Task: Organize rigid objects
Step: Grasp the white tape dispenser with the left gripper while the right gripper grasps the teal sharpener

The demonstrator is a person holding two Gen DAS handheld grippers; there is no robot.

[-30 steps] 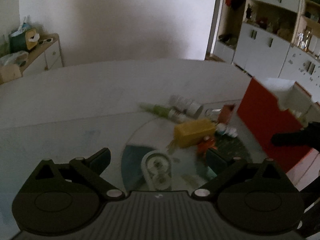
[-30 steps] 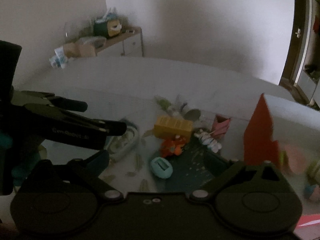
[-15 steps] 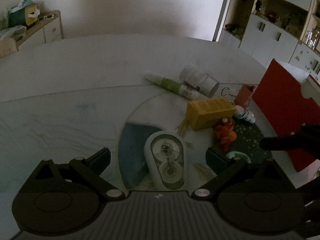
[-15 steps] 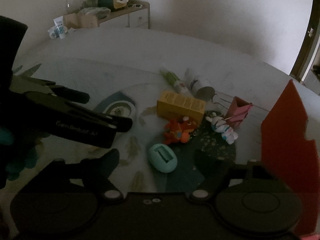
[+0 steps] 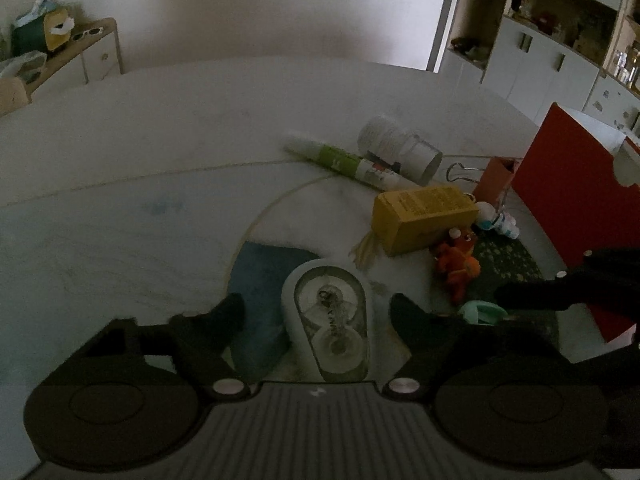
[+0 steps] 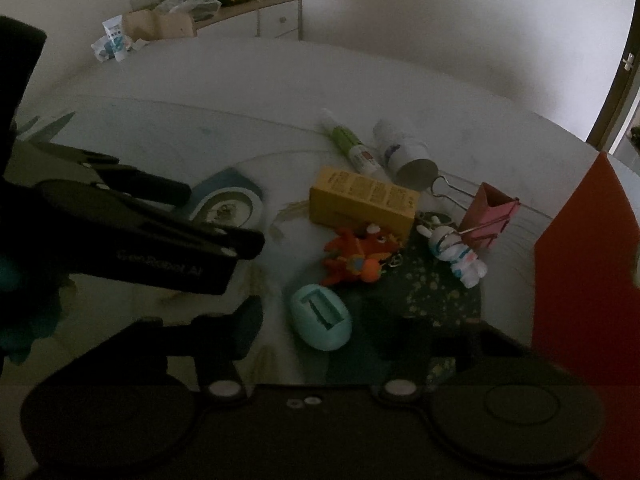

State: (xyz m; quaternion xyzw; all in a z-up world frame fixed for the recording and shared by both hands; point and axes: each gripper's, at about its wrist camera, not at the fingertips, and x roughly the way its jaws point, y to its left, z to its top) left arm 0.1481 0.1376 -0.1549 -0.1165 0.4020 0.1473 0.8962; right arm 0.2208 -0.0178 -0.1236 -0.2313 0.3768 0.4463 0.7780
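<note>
A white correction-tape dispenser (image 5: 330, 320) lies on the table between the open fingers of my left gripper (image 5: 318, 314), untouched; it also shows in the right wrist view (image 6: 226, 210). My right gripper (image 6: 320, 324) is open around a teal egg-shaped object (image 6: 322, 318). Beyond lie a yellow box (image 6: 362, 204), an orange toy (image 6: 358, 260), a white rabbit figure (image 6: 456, 254), a pink binder clip (image 6: 488, 214), a green-and-white tube (image 6: 352, 148) and a white bottle (image 6: 402, 150).
A red box (image 6: 584, 264) stands at the right edge of the table (image 5: 120, 168). The left gripper's body (image 6: 132, 232) crosses the left of the right wrist view. A cabinet (image 6: 256, 12) with clutter stands behind the table.
Both grippers have moved down and forward toward the table. The dispenser now sits between the left fingers and the teal object between the right fingers.
</note>
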